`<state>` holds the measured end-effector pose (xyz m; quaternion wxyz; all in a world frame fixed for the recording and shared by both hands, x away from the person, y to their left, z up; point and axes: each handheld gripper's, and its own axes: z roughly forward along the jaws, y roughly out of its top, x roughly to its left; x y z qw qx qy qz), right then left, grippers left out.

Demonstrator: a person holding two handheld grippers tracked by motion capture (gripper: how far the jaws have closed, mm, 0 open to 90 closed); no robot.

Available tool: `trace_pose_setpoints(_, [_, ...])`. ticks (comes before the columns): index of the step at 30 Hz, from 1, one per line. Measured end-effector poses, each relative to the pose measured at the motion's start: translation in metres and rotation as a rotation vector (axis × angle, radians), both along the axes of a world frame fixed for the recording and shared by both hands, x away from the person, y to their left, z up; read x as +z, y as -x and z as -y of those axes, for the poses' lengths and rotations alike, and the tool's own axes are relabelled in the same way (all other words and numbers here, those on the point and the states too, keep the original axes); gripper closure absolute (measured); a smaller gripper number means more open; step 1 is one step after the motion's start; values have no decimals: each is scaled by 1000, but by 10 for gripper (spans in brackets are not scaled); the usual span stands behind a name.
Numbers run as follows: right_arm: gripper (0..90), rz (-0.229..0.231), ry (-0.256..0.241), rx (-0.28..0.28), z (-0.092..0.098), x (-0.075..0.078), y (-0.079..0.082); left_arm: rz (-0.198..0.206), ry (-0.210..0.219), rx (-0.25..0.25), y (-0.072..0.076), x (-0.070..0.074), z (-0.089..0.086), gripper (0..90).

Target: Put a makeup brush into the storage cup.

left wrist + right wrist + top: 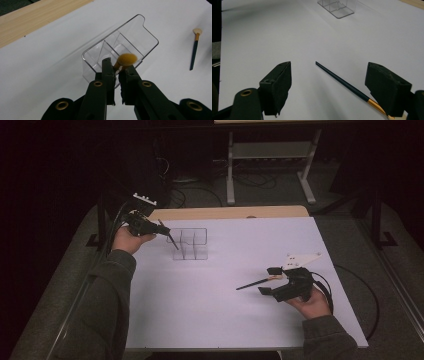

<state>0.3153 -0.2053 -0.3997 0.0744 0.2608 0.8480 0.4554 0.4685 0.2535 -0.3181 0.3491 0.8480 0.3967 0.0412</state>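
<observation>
Up in the upper left of the high view, left gripper (159, 228) held over the clear box (190, 244), jaws pinched tight on a brush (172, 241). Seen in the left gripper view as a round yellow brush head (127, 59) poking out between the jaw tips, right above the near corner of the clear box (140, 37). Brush handle pointing down into the box, slanted, in the high view. Box split into small parts inside by clear walls; cannot tell which part sits under the brush.

Down in the lower right of the high view, right gripper (270, 281) with jaws spread wide apart, pinching nothing. Second brush (254, 283) lying flat on the white table (225, 320), its dark handle pointing to the left. In the right gripper view, same second brush (342, 81) lying between the two open jaws, gold band close to the jaw at the right, dark tip near the middle of the frame. Also seen far off at the right edge of the left gripper view, well apart from the box.
</observation>
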Motion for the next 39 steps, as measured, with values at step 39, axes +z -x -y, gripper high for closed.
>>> trace_pose_setpoints(39, [208,-1,5,3,-2,0,1,-27,-2,0,6,-18,-2,819])
